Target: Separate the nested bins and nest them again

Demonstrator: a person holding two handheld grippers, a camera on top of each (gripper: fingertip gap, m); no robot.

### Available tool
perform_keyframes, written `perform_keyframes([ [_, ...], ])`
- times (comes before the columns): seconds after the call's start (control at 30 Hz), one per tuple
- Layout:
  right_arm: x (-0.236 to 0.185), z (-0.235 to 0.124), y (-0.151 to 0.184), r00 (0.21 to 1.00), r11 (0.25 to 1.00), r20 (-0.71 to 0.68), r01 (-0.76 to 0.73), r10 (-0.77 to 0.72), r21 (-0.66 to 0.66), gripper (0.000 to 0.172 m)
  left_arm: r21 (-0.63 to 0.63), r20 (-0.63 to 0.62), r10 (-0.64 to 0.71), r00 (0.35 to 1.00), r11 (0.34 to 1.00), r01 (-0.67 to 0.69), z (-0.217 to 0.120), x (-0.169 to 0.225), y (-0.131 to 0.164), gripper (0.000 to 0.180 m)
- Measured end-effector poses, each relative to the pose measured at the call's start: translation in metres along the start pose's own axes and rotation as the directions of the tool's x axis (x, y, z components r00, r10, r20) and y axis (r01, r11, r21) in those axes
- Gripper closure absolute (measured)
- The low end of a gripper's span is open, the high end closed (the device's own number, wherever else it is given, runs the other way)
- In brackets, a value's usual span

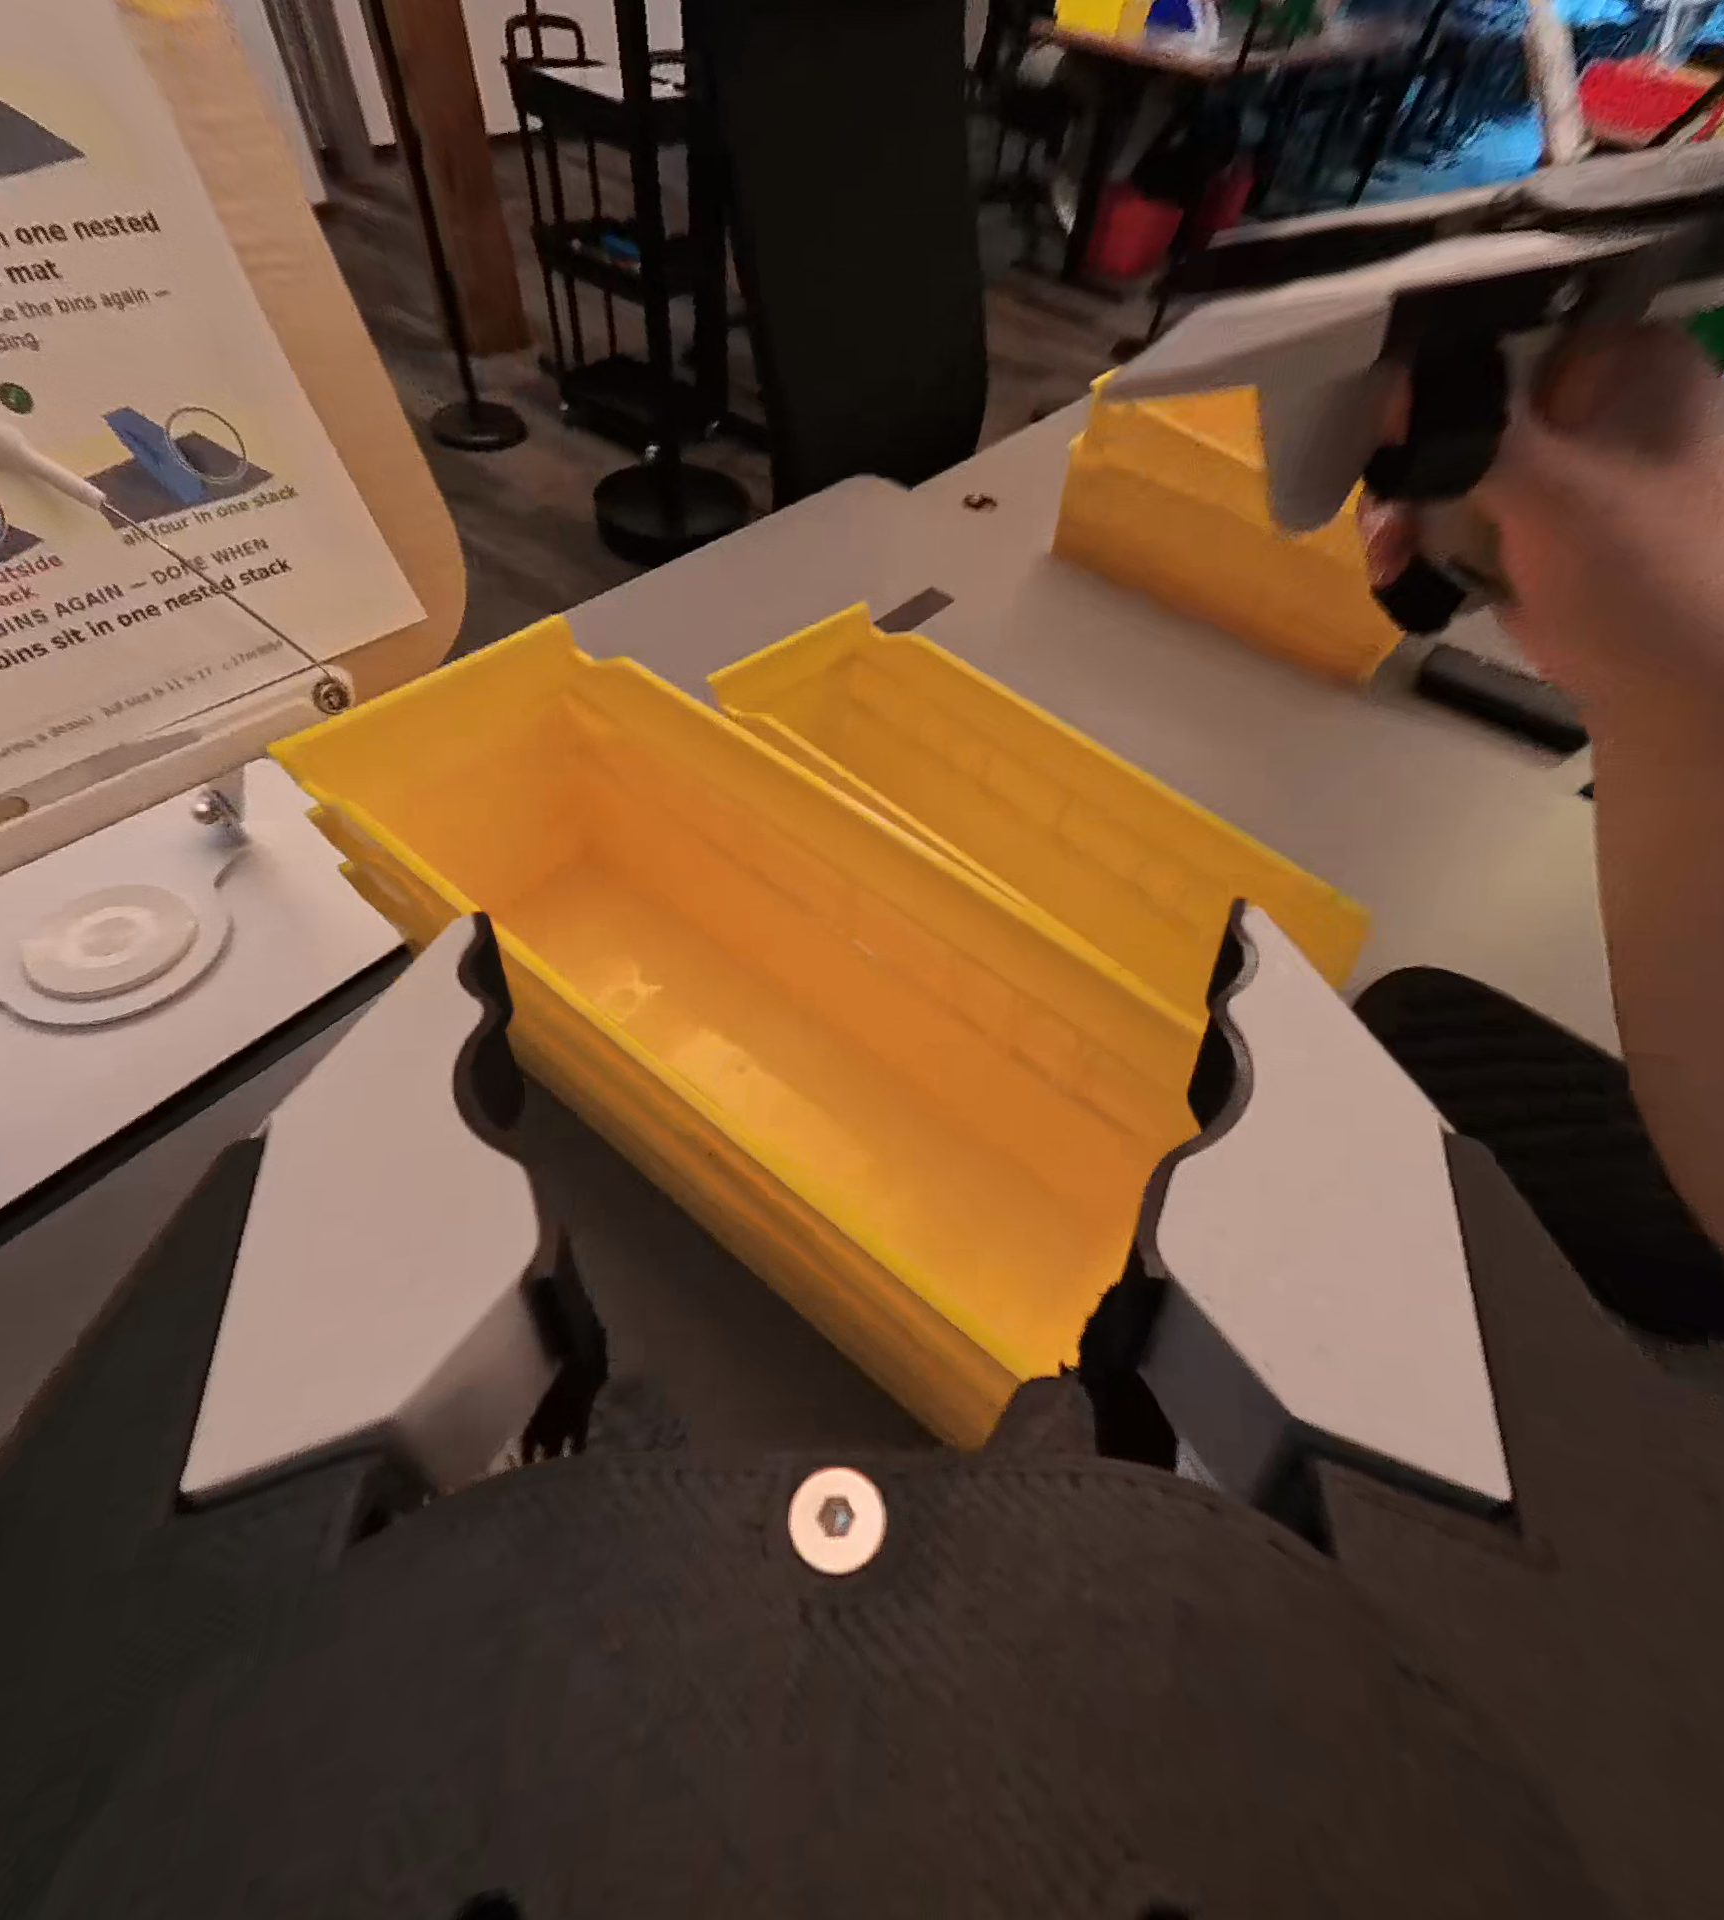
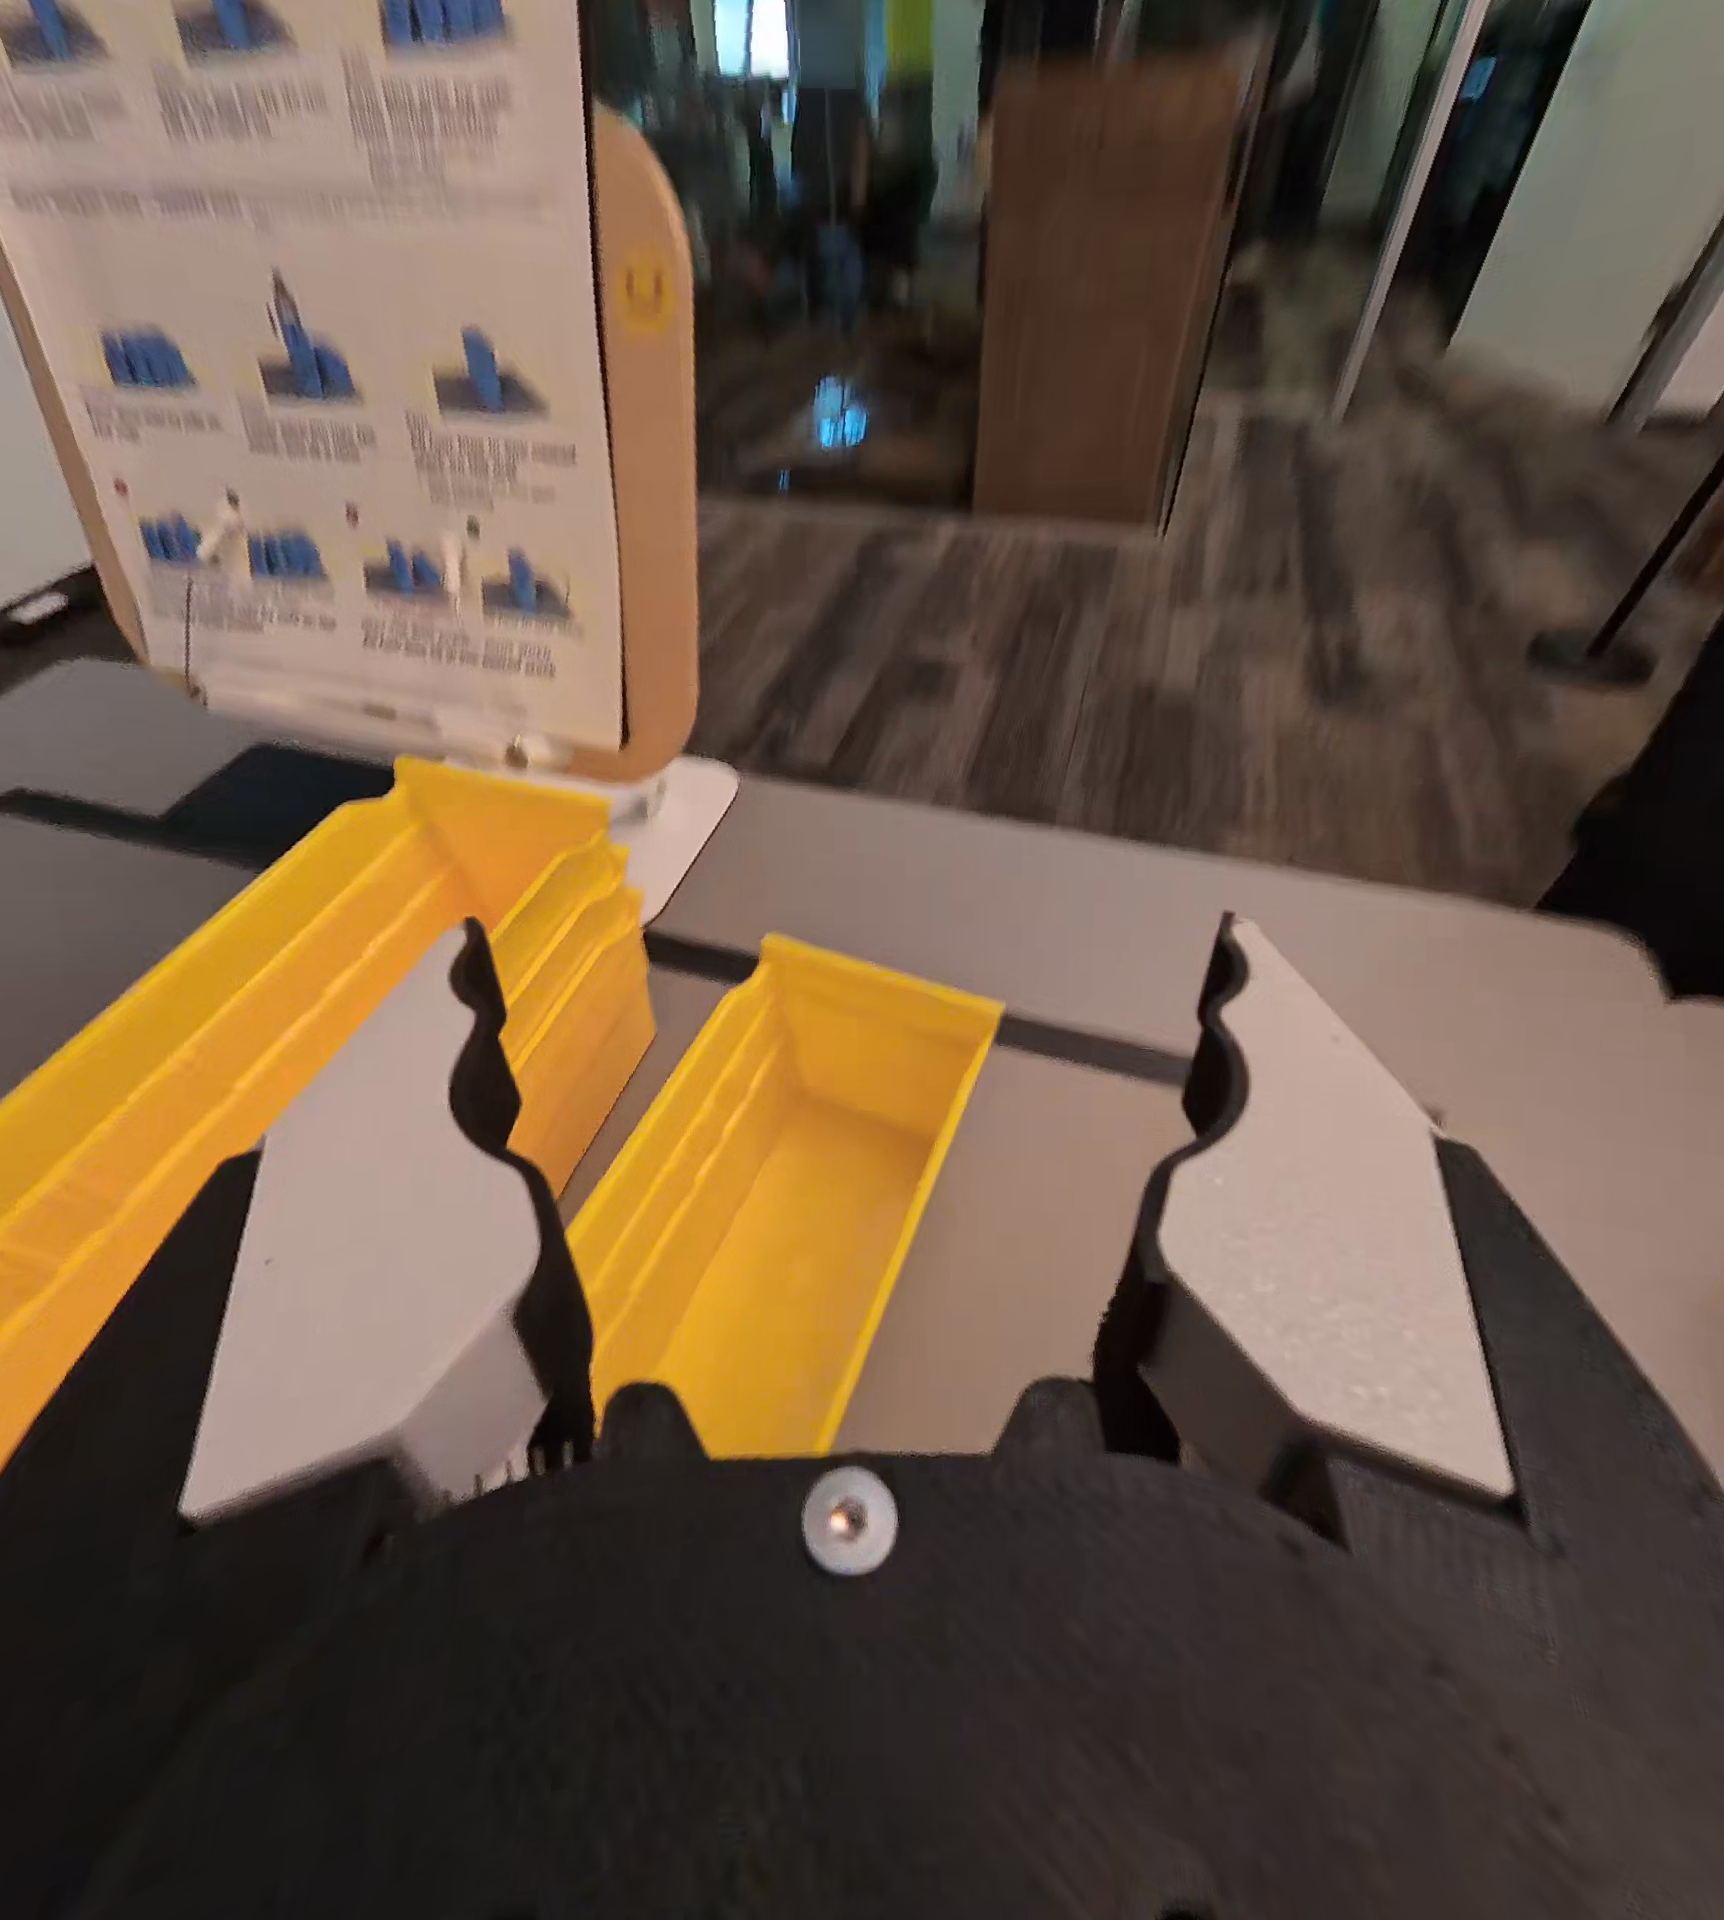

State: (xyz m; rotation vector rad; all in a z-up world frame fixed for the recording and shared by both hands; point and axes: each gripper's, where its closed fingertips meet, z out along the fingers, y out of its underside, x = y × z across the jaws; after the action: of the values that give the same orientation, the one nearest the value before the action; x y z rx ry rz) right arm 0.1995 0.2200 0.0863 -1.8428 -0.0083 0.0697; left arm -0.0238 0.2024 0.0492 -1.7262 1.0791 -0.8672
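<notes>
Yellow plastic fills most of both views. My left gripper (image 1: 858, 935) is spread wide over the near bin (image 1: 785, 997). That bin lies between the fingers, but I see no pad pressing on it, so nothing is pinched. Stepped ribs down its near side suggest more than one bin nested there, can't confirm the count.

Just beyond it, a second bin (image 1: 1045, 790) lies alongside, walls nearly touching, open top up. Both sit on the grey table (image 1: 1253, 727).

My right gripper (image 2: 847, 935) is also spread wide and holds nothing. The second bin (image 2: 816, 1195) lies below the gap between its fingers, nearer the left one, with clear table beside it on the right. The near bin (image 2: 162, 1091) runs along the left edge of that view, partly behind the left finger (image 2: 370, 1143).

Farther right in the left view, a third bin (image 1: 1201, 520) stands on the table, partly behind my right gripper (image 1: 1357, 436) and hand (image 1: 1616, 499), both blurred.

Behind the bins, an instruction sheet on a tan board (image 1: 110, 416) stands on a white base (image 1: 110, 935). Past the table edge: wood floor (image 2: 1149, 675), black rack (image 1: 619, 260), all blurred.
</notes>
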Motion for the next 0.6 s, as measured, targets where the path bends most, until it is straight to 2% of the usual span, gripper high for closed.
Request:
perform_keyframes([
  [0.1,0.024,-0.009,-0.008,0.998,0.989,-0.044,0.044,-0.038,0.14,0.04,-0.046,0.033,-0.014,0.999,0.999,0.016,0.007,-0.002,0.015,0.046],
  [0.17,0.04,-0.013,-0.014,0.995,0.963,-0.078,0.085,-0.067,0.255,0.049,-0.091,0.047,-0.063,0.997,0.994,0.067,0.011,-0.004,0.027,0.044],
  [0.3,0.069,-0.021,-0.012,0.994,0.947,-0.107,0.051,-0.017,0.318,0.05,-0.138,0.129,-0.096,0.987,0.984,0.113,0.019,-0.019,0.03,0.044],
  [0.47,0.088,-0.02,-0.004,0.996,0.937,-0.084,0.014,0.016,0.348,0.053,-0.268,0.117,-0.182,0.976,0.941,0.208,0.047,-0.018,0.013,0.047],
  [0.5,0.09,-0.018,-0.002,0.996,0.941,-0.087,0.024,0.006,0.339,0.053,-0.309,0.13,-0.19,0.973,0.925,0.222,0.052,-0.02,0.013,0.049],
  [0.6,0.091,-0.016,0.002,0.998,0.938,-0.059,0.054,-0.036,0.342,0.053,-0.453,0.215,-0.209,0.954,0.844,0.287,0.057,-0.027,0.022,0.037],
])
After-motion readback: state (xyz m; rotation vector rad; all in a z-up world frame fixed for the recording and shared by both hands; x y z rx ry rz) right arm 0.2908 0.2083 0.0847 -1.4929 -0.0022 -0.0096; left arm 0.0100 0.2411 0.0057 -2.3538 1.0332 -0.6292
